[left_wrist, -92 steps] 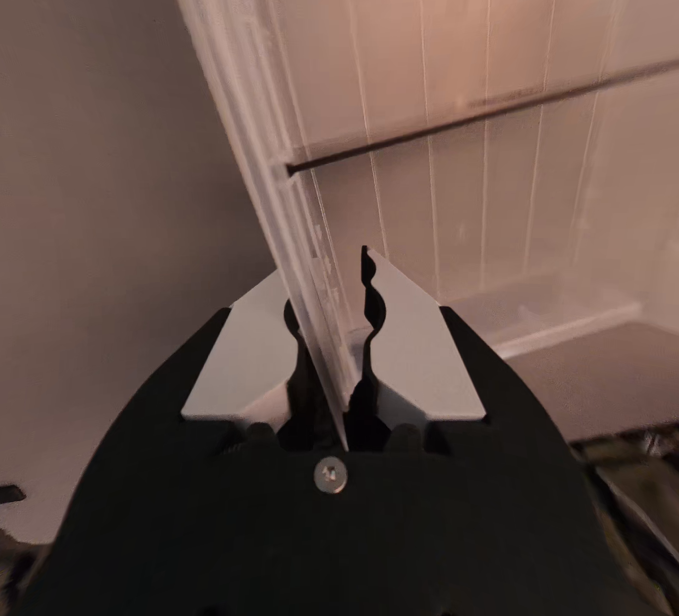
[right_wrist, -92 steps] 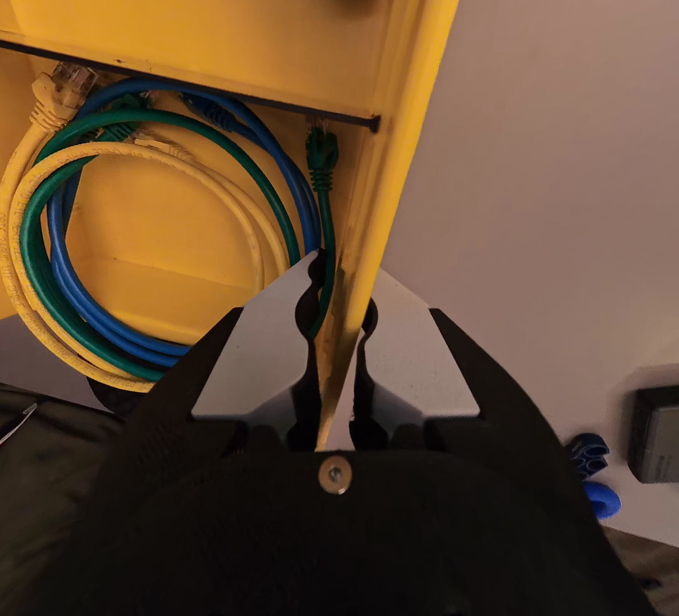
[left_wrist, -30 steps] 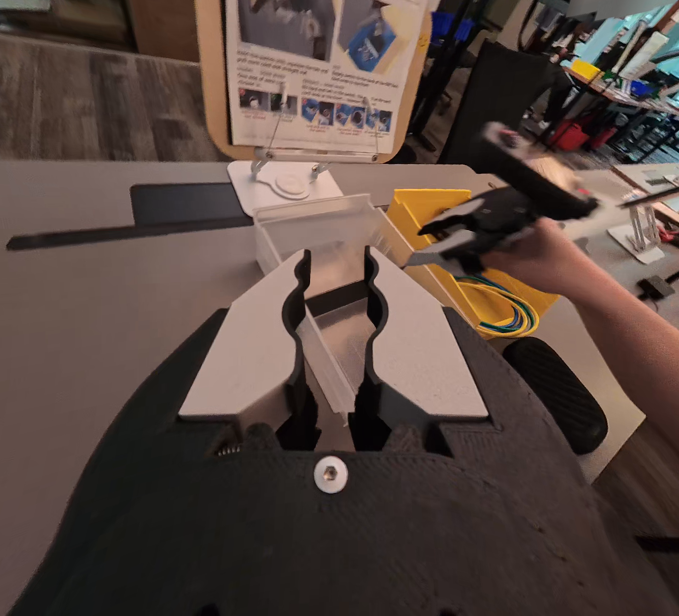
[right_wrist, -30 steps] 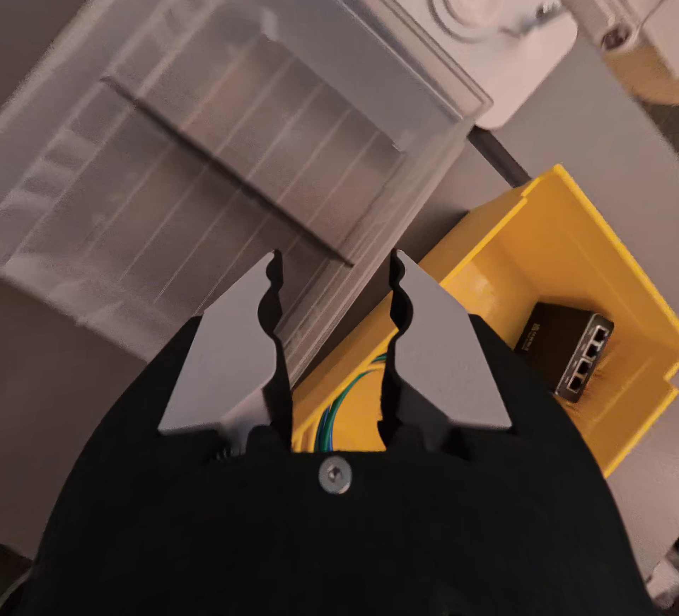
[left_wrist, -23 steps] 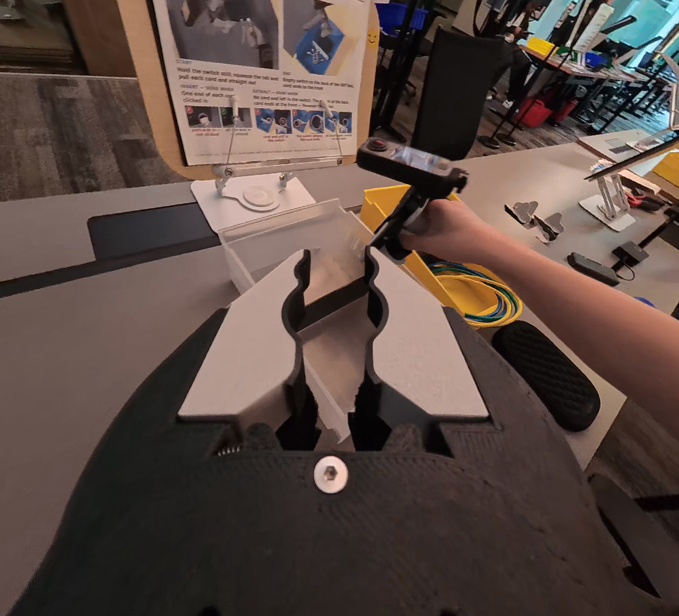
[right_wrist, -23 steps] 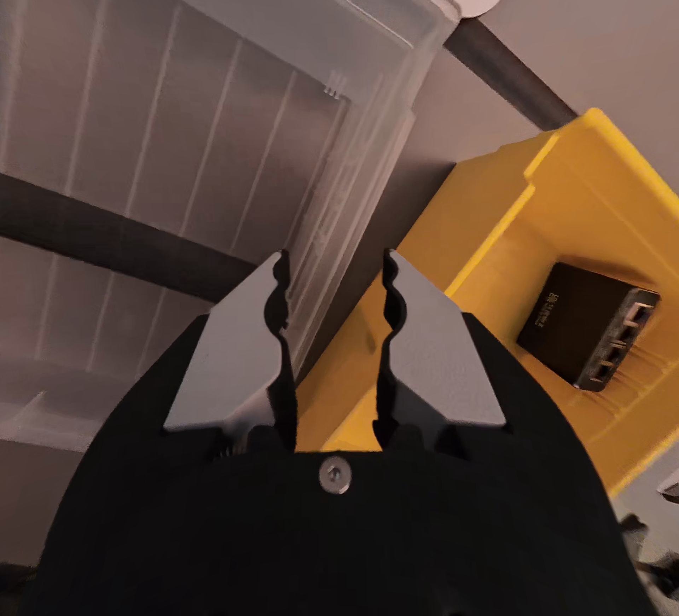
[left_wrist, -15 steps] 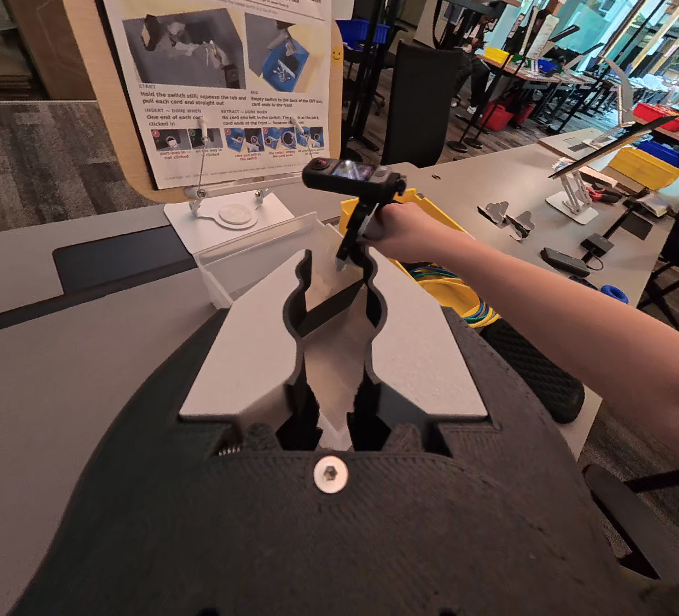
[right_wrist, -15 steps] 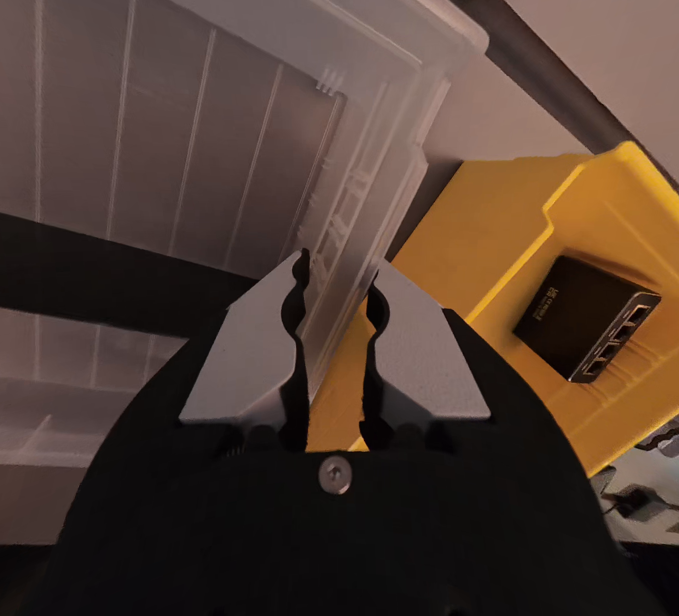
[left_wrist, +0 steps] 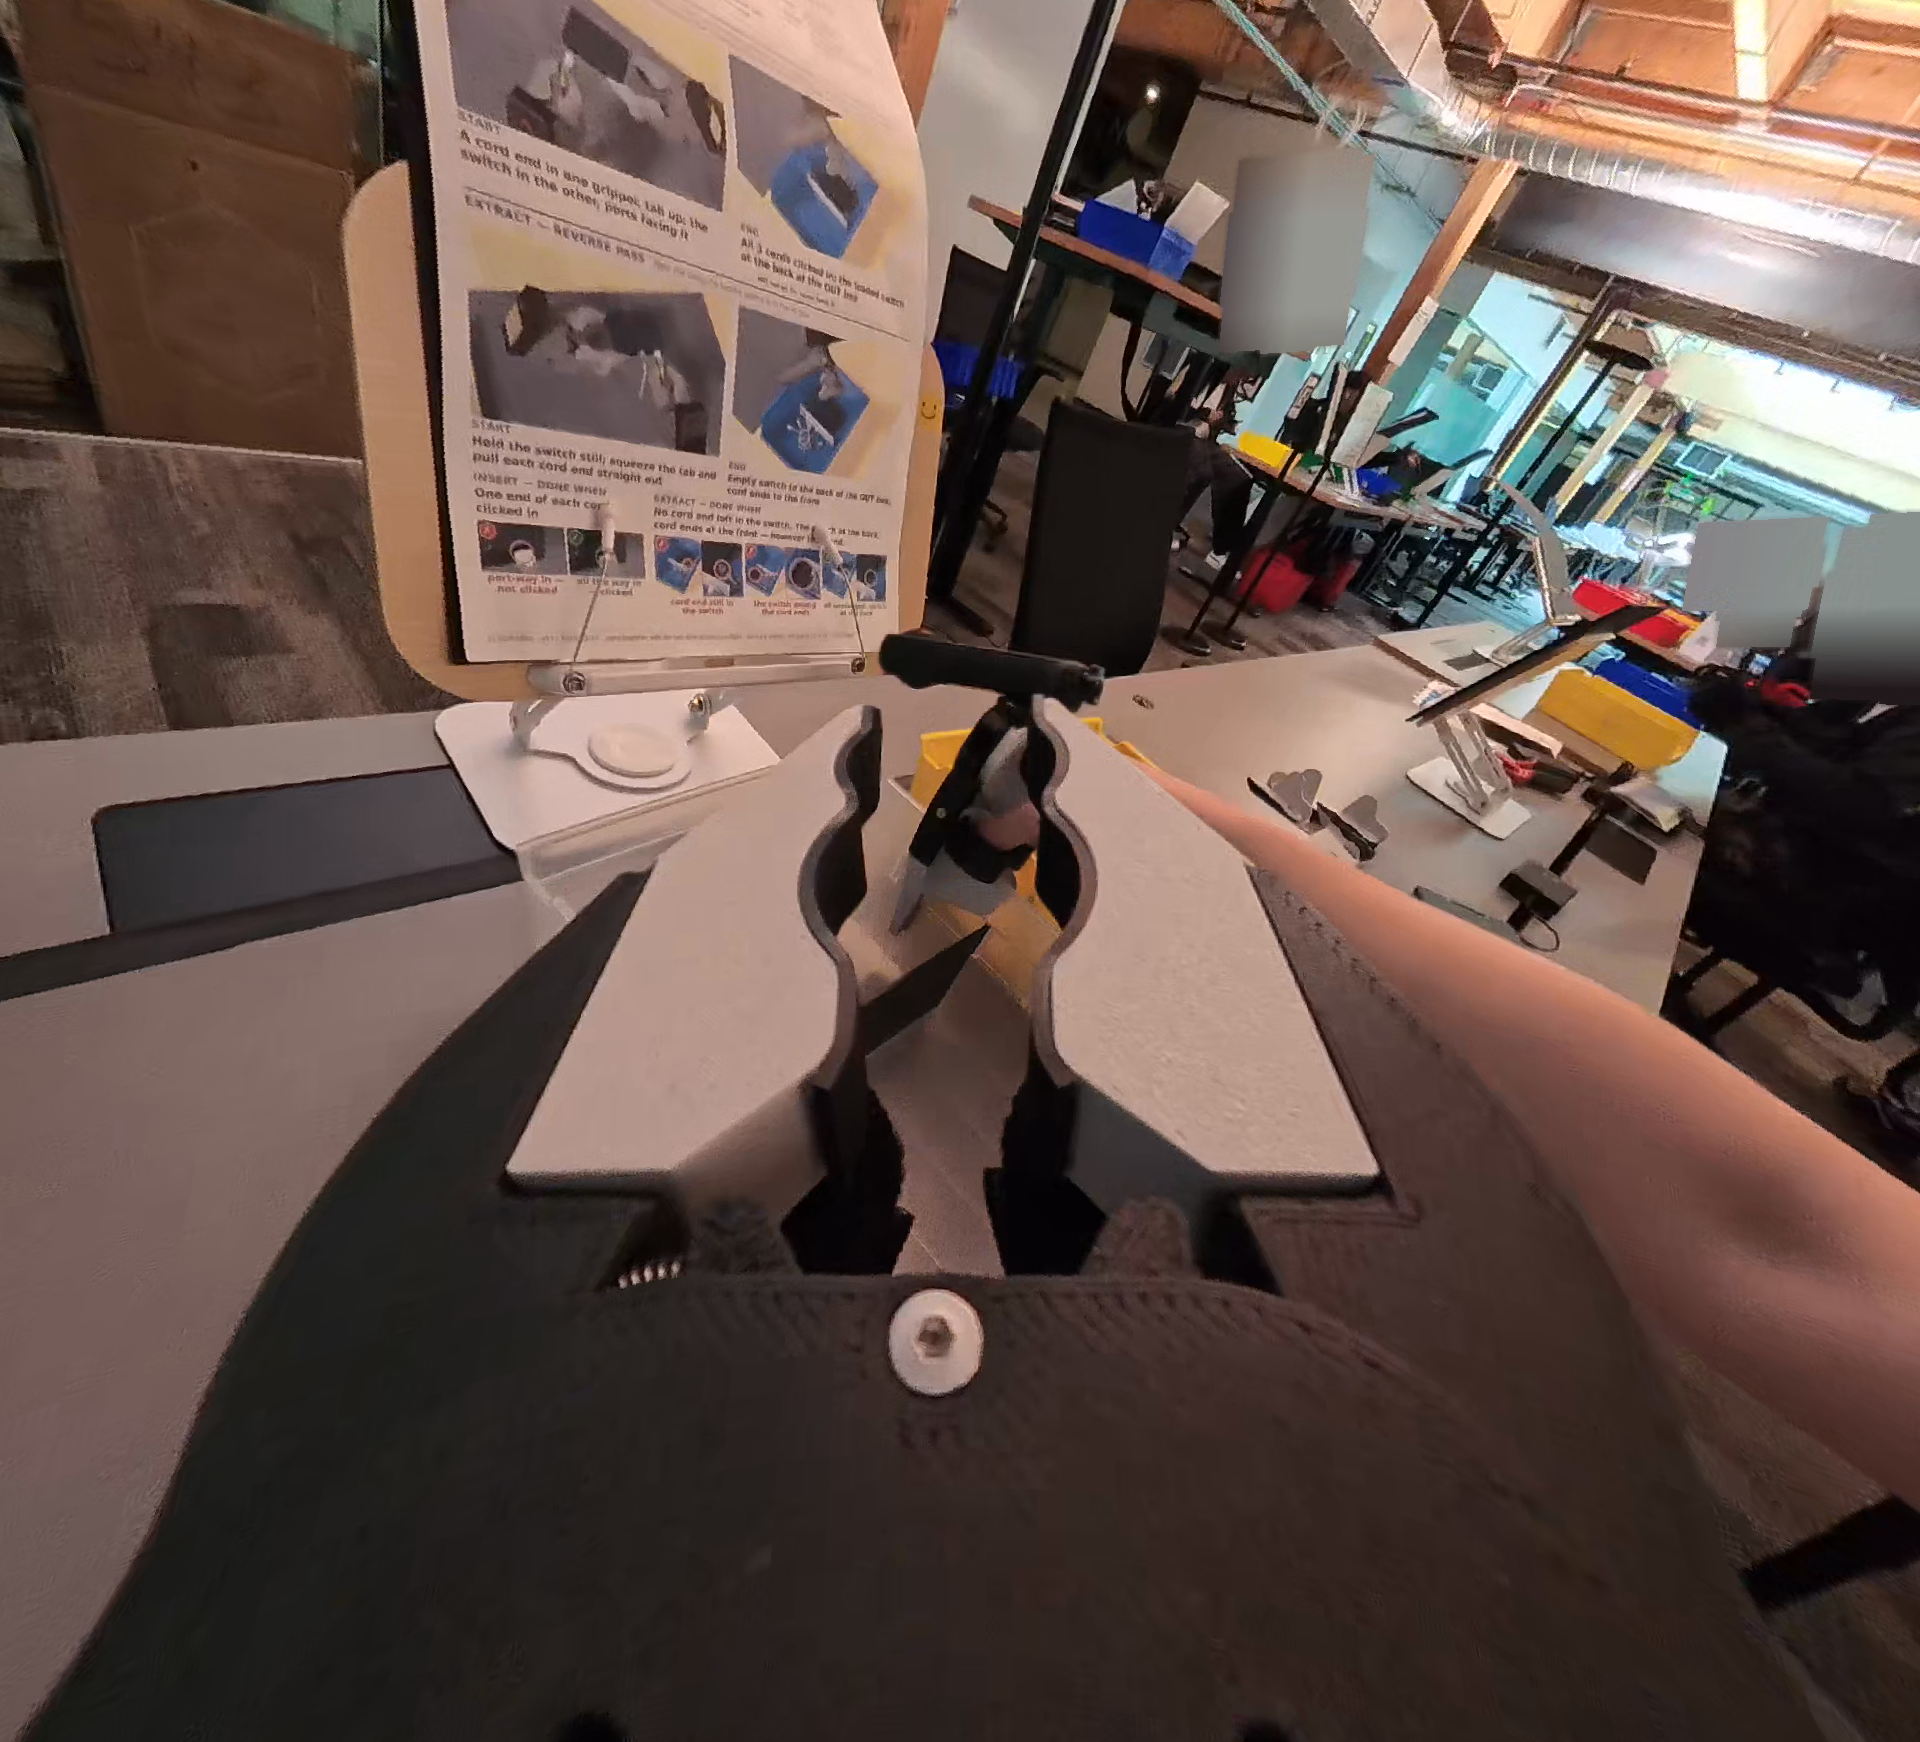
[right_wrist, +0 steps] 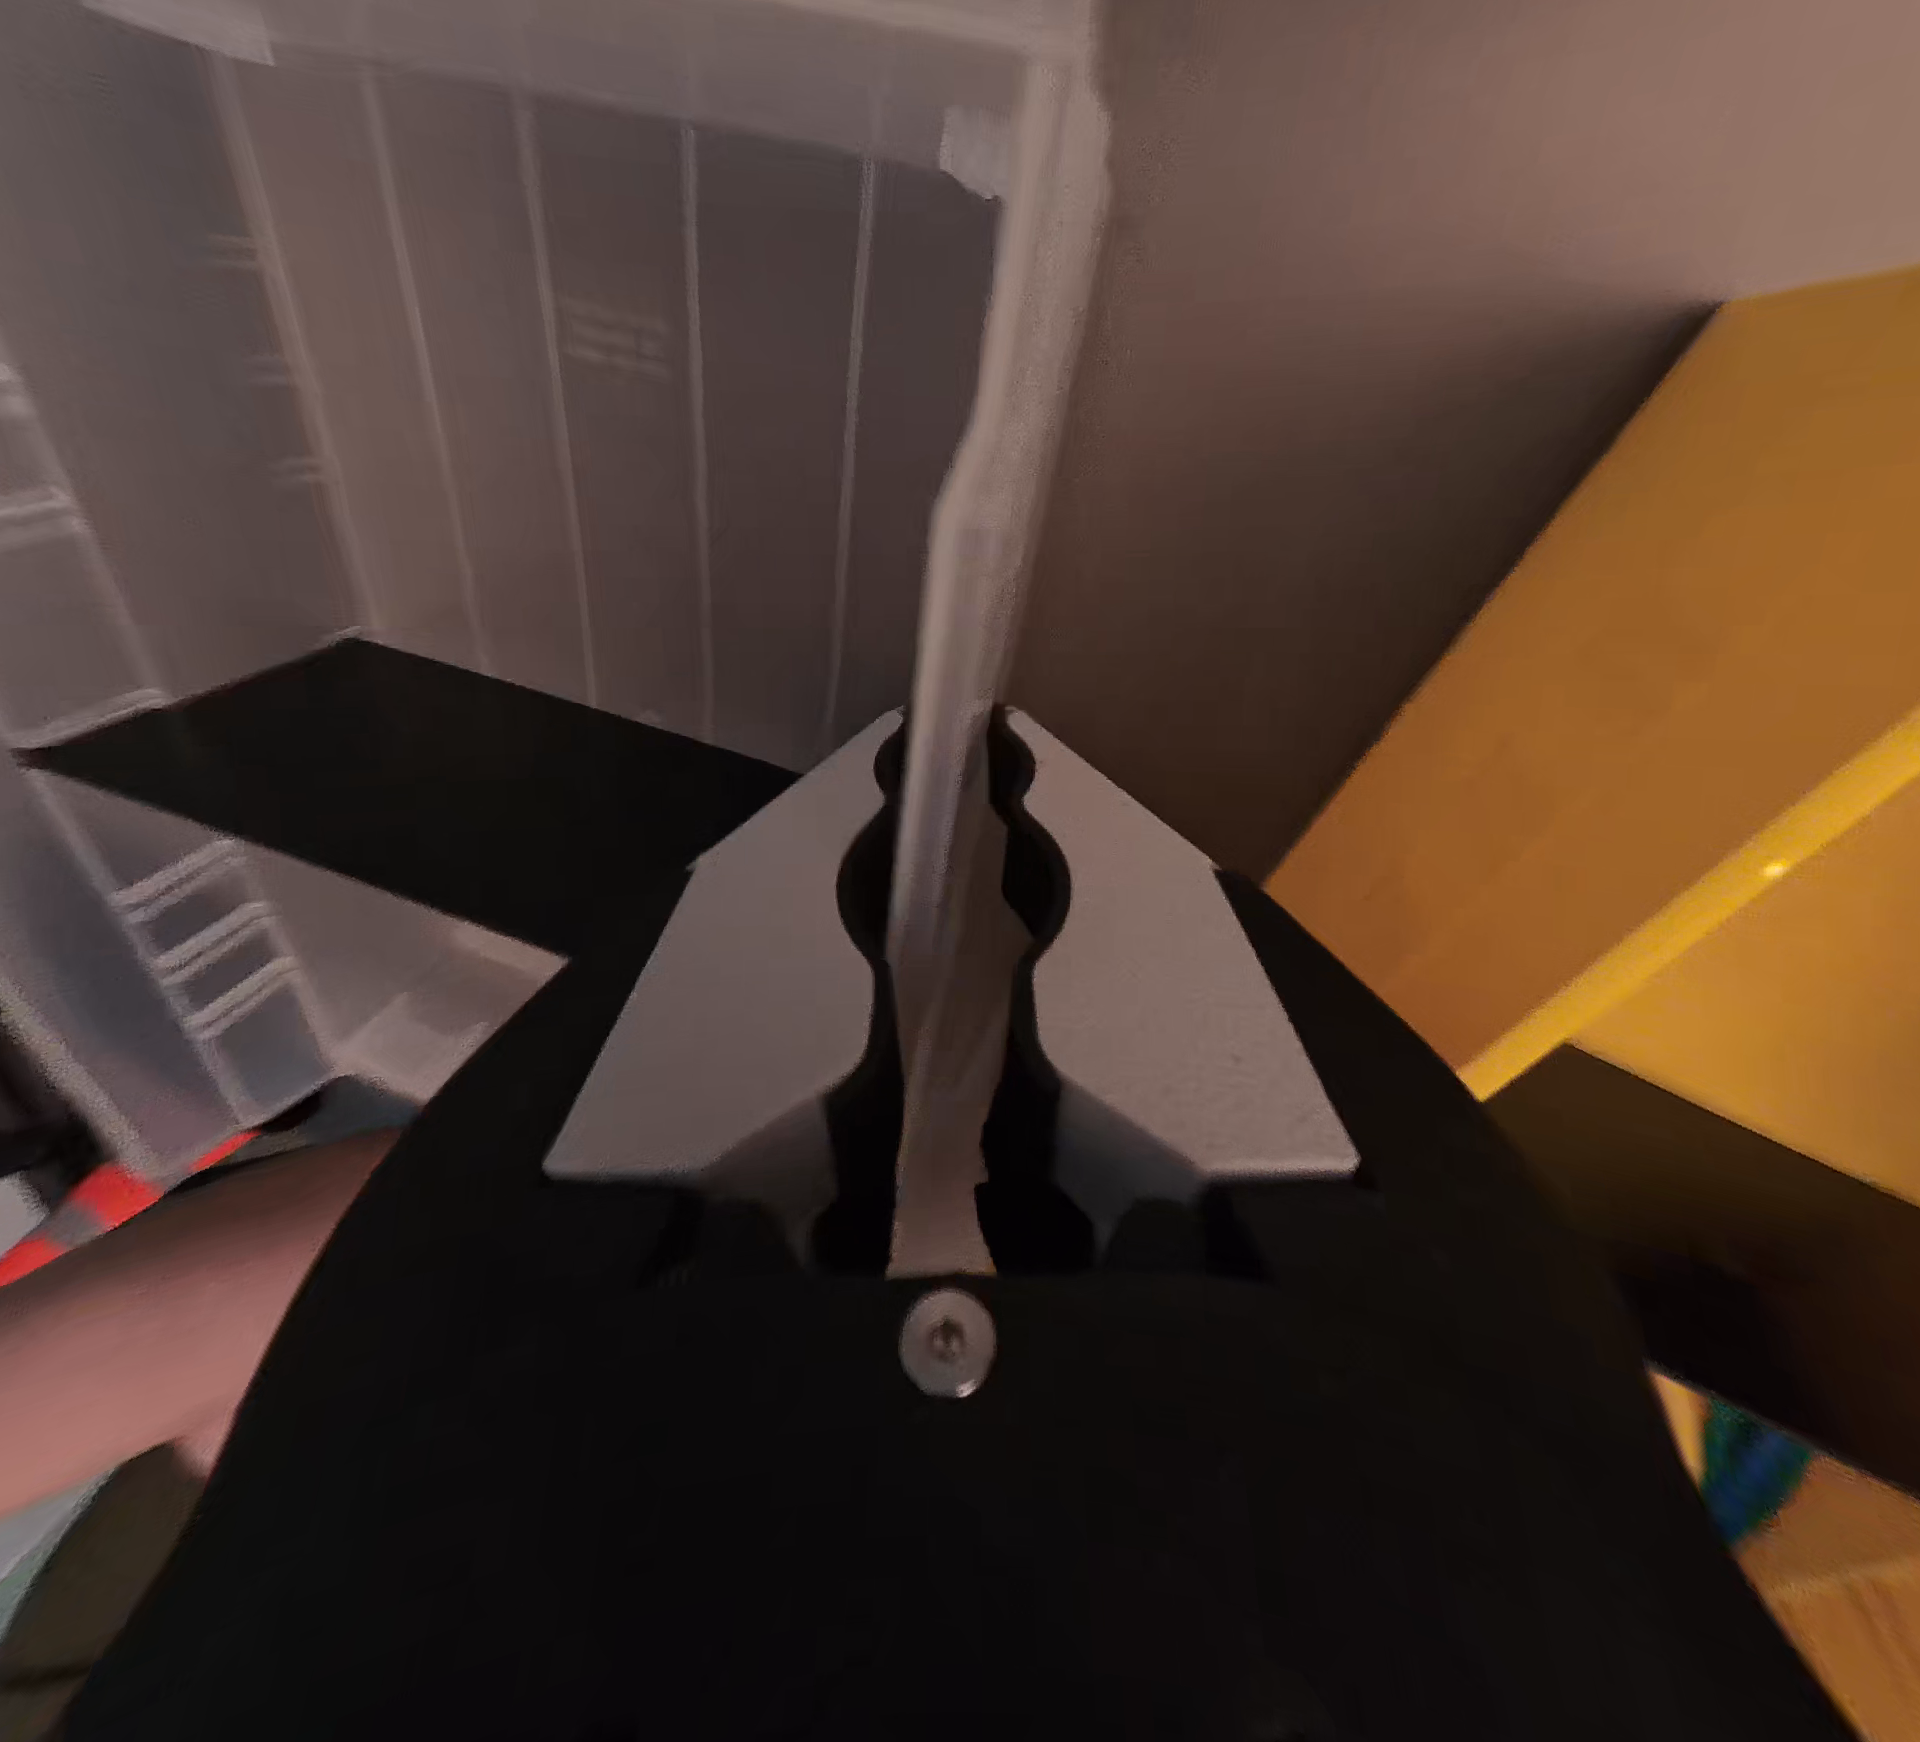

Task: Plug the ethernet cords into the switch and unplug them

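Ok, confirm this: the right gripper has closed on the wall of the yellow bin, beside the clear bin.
Not quite. The right wrist view shows the right gripper closed on the wall of the clear bin; the yellow bin sits beside it, ungripped.

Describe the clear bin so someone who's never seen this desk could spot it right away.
Start at the instruction sheet propped on its stand at the back of the grey desk. Just in front lie two bins side by side. The clear bin is the see-through ribbed one, its wall pinched by the right gripper; its neighbour is the solid yellow bin.
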The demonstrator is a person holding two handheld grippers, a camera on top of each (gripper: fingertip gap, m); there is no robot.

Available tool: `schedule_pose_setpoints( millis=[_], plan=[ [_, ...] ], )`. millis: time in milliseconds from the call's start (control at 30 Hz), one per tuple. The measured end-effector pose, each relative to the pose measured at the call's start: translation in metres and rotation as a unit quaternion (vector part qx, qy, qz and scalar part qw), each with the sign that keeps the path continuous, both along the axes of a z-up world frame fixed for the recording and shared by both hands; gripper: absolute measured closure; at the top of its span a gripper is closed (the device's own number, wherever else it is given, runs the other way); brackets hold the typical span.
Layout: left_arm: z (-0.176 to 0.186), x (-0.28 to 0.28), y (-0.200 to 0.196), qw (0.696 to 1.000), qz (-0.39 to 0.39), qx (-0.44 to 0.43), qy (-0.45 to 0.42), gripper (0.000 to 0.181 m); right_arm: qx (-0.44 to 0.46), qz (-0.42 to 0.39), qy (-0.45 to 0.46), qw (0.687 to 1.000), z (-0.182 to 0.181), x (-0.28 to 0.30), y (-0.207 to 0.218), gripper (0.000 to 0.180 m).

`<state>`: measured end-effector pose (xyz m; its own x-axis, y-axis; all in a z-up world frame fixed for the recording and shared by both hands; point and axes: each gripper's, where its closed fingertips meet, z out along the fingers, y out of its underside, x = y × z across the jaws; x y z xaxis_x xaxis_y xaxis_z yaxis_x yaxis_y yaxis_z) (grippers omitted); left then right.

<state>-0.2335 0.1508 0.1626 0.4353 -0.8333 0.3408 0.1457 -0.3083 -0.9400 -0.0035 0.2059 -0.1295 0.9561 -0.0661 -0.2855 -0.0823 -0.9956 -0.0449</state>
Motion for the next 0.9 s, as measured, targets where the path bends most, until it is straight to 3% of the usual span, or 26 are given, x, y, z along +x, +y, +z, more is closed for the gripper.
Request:
schedule_pose_setpoints(
  millis=[67, 267, 533, 600, 733, 900],
  plan=[
    [0.0, 0.001, -0.002, 1.0, 0.004, 0.004, 0.007, 0.153, 0.006, 0.004, 0.033, 0.999, 0.012, -0.009, -0.001, 0.165],
    [0.006, 0.001, -0.015, 1.0, 0.0, 0.008, 0.001, 0.148, 0.024, 0.056, -0.026, 0.998, 0.061, -0.006, -0.011, 0.171],
    [0.039, -0.023, -0.037, 0.996, 0.027, 0.049, -0.076, 0.152, 0.138, 0.053, 0.041, 0.988, 0.192, 0.006, -0.028, 0.176],
    [0.042, -0.023, -0.043, 0.995, 0.025, 0.045, -0.089, 0.148, 0.16, 0.046, 0.045, 0.985, 0.223, 0.032, -0.044, 0.176],
    [0.025, 0.01, -0.045, 0.999, -0.003, 0.005, -0.045, 0.12, 0.181, -0.015, 0.014, 0.983, 0.26, 0.118, -0.088, 0.175],
    [-0.015, 0.1, -0.056, 0.989, -0.132, -0.046, 0.056, 0.116, 0.159, -0.128, -0.074, 0.976, 0.258, 0.251, -0.169, 0.173]
  ],
)
